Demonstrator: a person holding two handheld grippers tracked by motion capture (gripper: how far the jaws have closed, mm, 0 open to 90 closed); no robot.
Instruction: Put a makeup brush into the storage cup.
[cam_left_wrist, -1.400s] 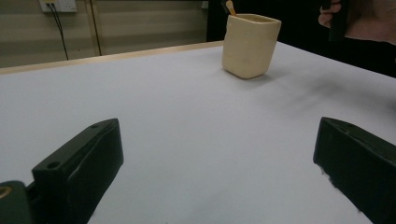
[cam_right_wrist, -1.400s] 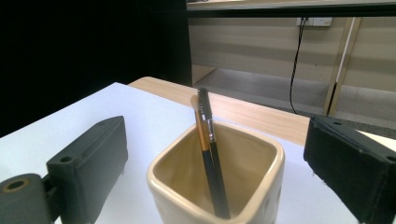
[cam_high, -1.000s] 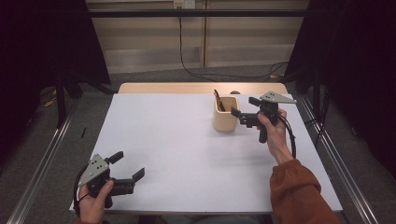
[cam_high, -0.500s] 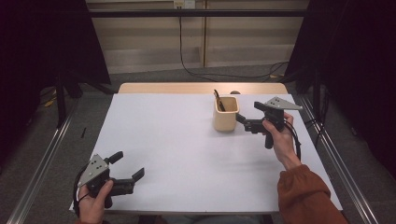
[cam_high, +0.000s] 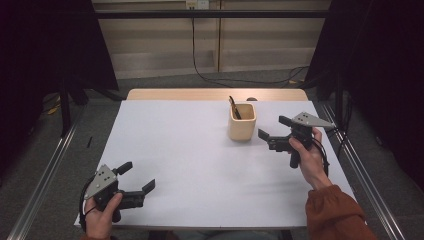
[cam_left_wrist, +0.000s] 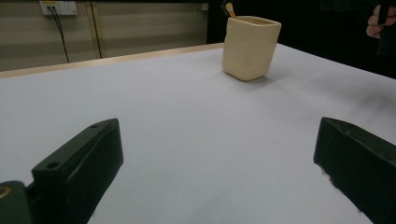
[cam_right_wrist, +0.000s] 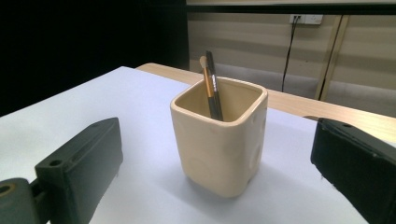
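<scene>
1. High view: the right gripper (cam_high: 274, 133) hangs just beside the cream square cup (cam_high: 242, 121), a little apart from its right wall, with its jaws spread wide and holding nothing.
2. Right gripper view looks straight at the cup (cam_right_wrist: 219, 140), which stands upright on the white counter (cam_right_wrist: 70, 116) between the two open jaws but farther off, not touched by either.
3. Inside the cup lean two slim brushes (cam_right_wrist: 211, 88), one dark-handled and one orange-handled, resting against the far inner wall with their ends above the rim.
4. Left gripper (cam_high: 131, 185) rests low near the front left corner of the counter (cam_high: 190, 165), well apart from the cup; its jaws are also open and empty.
5. Left gripper view shows the cup (cam_left_wrist: 250, 46) far across the bare sheet, with a brush tip (cam_left_wrist: 229, 8) poking above its rim.
6. Judged progress: the work seems to be putting brushes into the cup, and with both already standing in it and no other loose thing visible on the counter, that part looks done.
7. What may be left is small: drawing the right gripper clear of the cup without knocking it, or, if the aim is the reverse, closing in to grasp the cup or a brush.
</scene>
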